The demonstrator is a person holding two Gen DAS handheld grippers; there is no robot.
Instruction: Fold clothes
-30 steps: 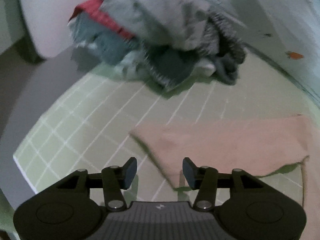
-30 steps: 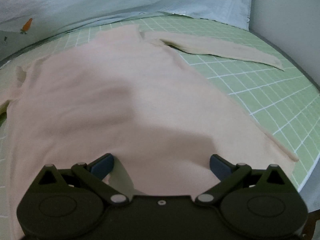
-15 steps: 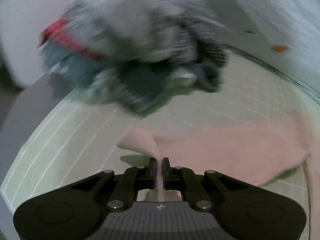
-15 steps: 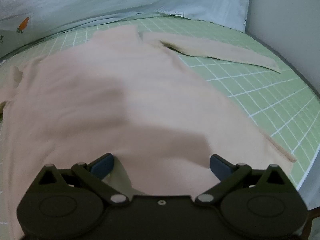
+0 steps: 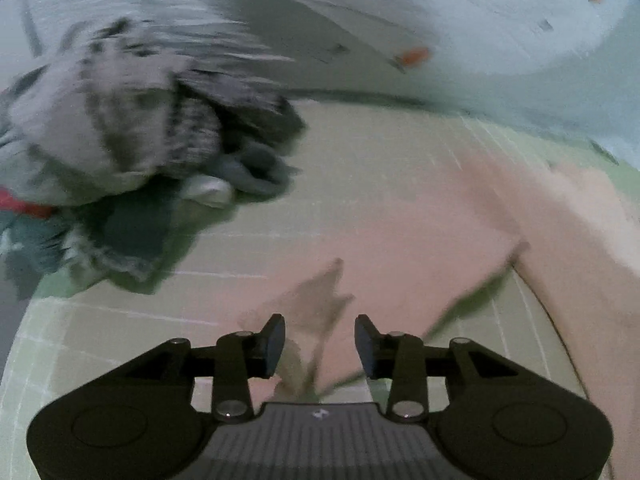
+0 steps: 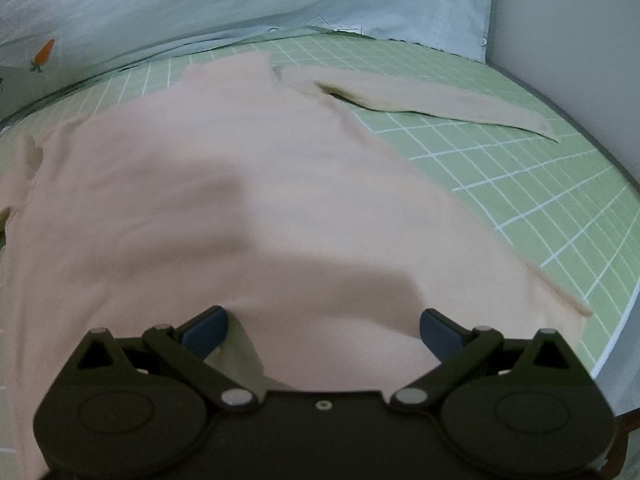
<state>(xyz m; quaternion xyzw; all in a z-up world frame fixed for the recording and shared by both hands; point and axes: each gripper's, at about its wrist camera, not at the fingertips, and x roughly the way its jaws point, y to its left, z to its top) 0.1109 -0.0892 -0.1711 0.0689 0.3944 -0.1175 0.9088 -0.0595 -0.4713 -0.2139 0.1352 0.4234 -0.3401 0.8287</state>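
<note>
Green gridded sheet — the working surface, with a pale blue carrot-print quilt bunched along its far edge. On it lies the pink long-sleeved top, spread flat, body broad and smooth; in the right wrist view its one sleeve stretches out sideways over the green grid, clear of the body. The other sleeve shows in the left wrist view, blurred, running from the body toward the left gripper, its end rumpled and partly doubled on itself.

Heap of mixed clothes — grey, striped, with a red edge; it sits well apart from the top, beyond the left gripper, and is smeared by motion.

Right gripper — jaws spread wide, holding nothing, poised low over the hem region of the top, the cloth passing under and between the fingers.

Left gripper — jaws parted to a middling gap, nothing pinched; the crumpled sleeve end lies just ahead of and beneath the fingertips.

Step in hand, as judged: arranging the sleeves of the laid-out top — the body is flat, one sleeve out straight, the other at the left gripper not yet lying neatly. The next move would call for a firm pinch near that cuff and a carry across the body, keeping the cloth flat.
</note>
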